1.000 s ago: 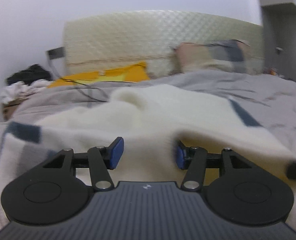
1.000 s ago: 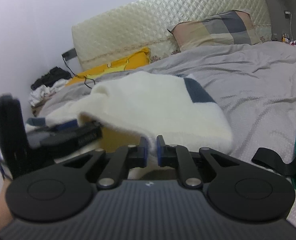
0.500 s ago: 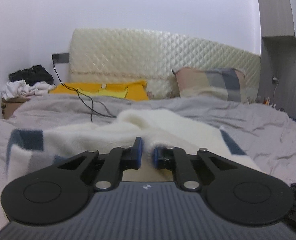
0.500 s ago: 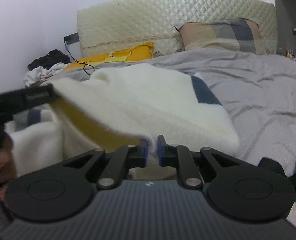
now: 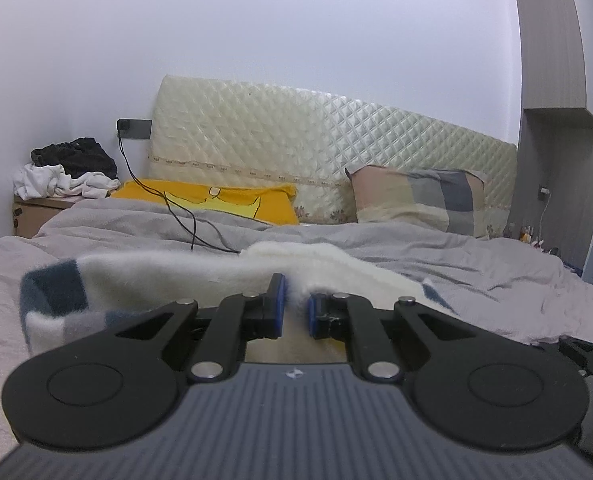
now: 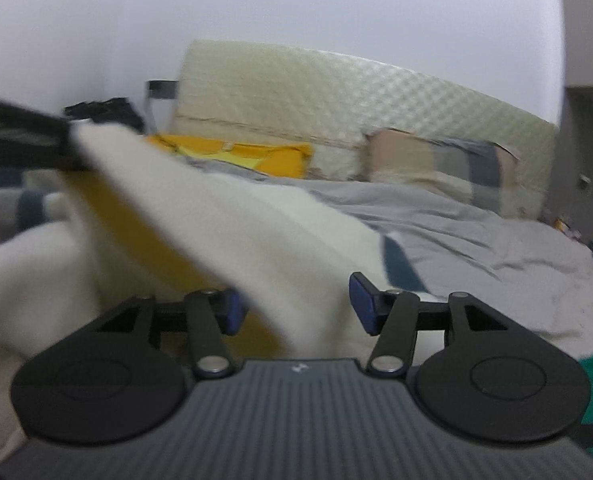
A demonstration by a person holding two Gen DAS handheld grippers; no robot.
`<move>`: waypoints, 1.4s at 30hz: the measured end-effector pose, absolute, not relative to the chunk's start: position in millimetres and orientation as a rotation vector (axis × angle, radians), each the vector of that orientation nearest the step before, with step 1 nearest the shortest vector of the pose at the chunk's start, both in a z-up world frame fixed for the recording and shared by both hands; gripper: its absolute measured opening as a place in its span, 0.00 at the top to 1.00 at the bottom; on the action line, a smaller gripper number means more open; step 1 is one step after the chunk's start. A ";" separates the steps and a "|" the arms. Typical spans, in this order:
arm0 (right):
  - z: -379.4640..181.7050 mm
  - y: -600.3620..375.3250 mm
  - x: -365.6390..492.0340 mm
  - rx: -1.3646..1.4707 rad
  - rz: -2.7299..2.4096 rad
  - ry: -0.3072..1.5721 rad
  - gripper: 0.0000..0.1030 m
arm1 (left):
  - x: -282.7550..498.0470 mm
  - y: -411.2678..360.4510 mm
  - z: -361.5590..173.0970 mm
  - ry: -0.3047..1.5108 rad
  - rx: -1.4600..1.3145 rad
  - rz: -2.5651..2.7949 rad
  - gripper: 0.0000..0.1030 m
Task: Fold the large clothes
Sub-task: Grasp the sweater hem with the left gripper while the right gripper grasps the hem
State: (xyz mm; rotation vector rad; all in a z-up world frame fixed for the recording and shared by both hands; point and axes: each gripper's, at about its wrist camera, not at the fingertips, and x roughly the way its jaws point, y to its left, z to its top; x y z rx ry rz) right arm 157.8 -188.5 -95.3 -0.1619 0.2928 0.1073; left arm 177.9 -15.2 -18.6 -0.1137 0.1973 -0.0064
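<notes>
Cream sweater [image 5: 168, 276], navy blocks

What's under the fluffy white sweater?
The sweater lies on the grey quilt, which spreads out all around it. In the right view its lifted flap shows a yellow lining. Anything else beneath stays covered.

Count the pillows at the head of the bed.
2: a yellow pillow left of centre against the headboard, and a patchwork pillow to its right. Bedding may hide others.
</notes>
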 end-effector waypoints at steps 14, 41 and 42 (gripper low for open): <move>-106.1 -227.2 175.5 0.053 0.012 0.470 0.35 | 161.5 -12.2 -0.3 0.146 -0.137 -0.022 0.87; -71.6 -243.1 152.4 0.119 -0.005 0.295 0.47 | 199.2 -6.3 -70.5 0.476 -0.102 0.060 0.73; -72.7 -243.1 153.2 0.119 -0.004 0.300 0.47 | 201.4 -5.3 -71.2 0.476 -0.114 0.066 0.74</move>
